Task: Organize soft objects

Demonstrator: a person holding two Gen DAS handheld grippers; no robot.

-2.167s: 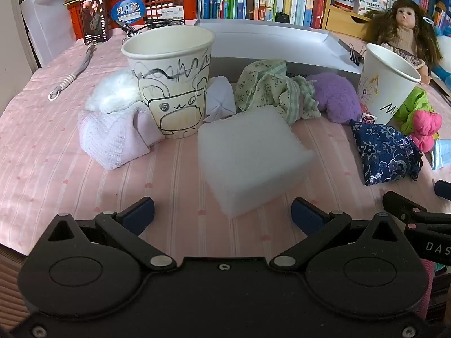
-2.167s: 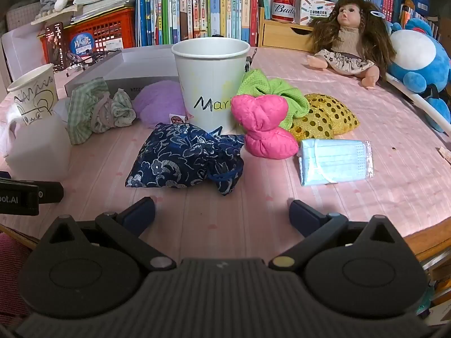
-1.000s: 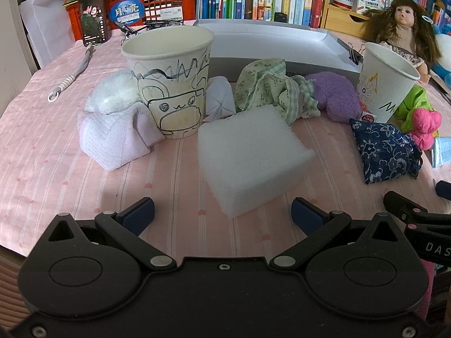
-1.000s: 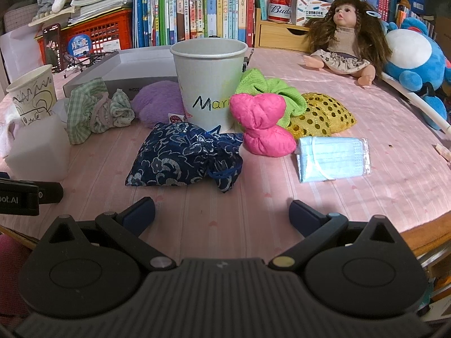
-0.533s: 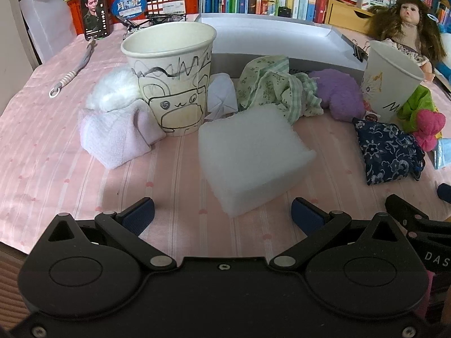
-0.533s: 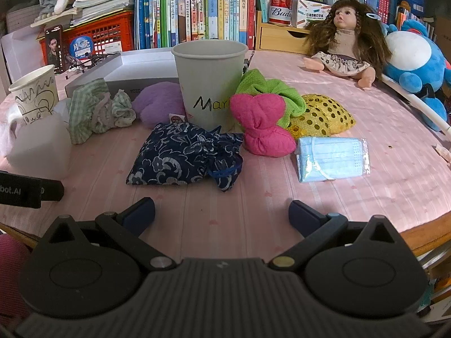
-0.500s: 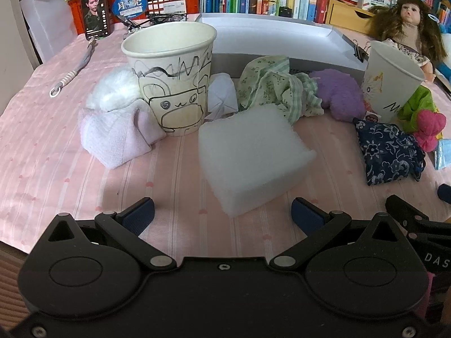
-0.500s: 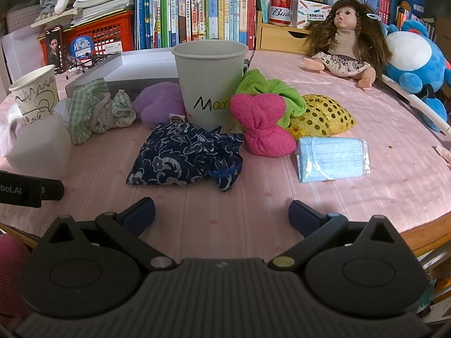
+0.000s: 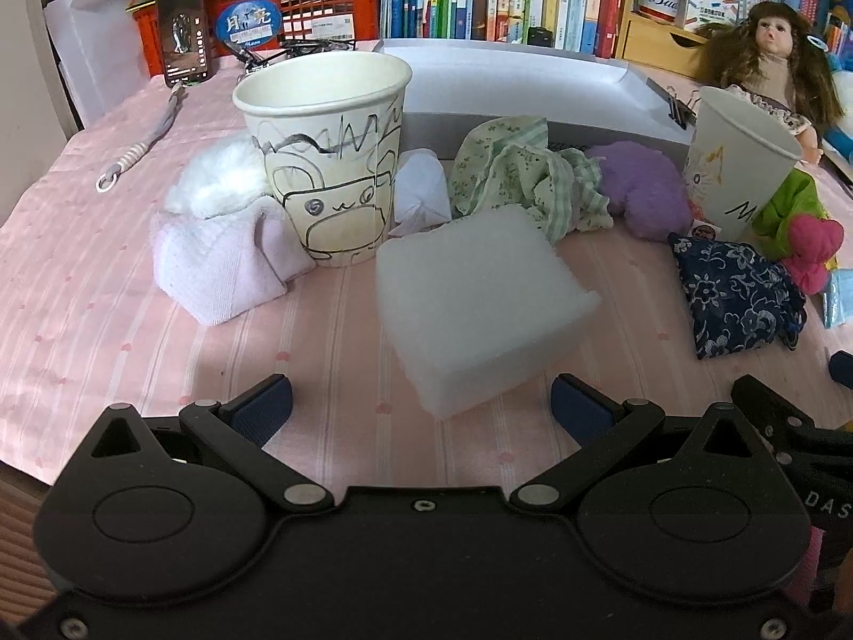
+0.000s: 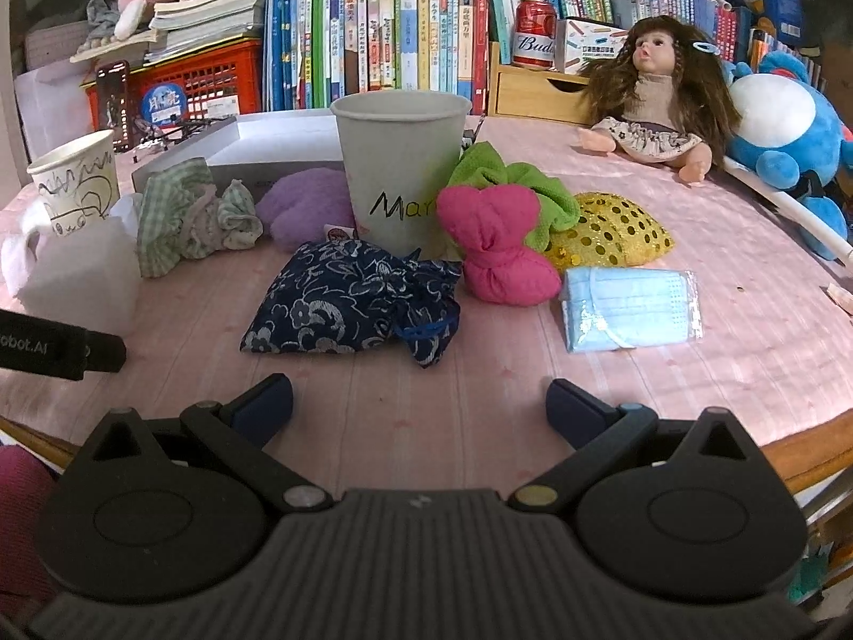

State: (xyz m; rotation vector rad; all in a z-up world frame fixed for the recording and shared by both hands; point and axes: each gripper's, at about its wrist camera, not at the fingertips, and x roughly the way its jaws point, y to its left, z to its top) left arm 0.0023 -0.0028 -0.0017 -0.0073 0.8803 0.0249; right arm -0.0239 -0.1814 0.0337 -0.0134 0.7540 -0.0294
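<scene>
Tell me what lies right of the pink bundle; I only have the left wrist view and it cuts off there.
Observer: A blue face mask pack lies flat there.
Operator: Anything behind it?
Observer: A gold sequin pouch, touching the green cloth.
Operator: Is the right gripper holding anything?
Observer: No, the right gripper is open, hovering short of the navy floral pouch.

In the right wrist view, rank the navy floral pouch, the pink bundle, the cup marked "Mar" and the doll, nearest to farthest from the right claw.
1. navy floral pouch, just ahead, slightly left of the right claw.
2. pink bundle, ahead, slightly right.
3. cup, behind the pouch, centre.
4. doll, far back on the right.
</scene>
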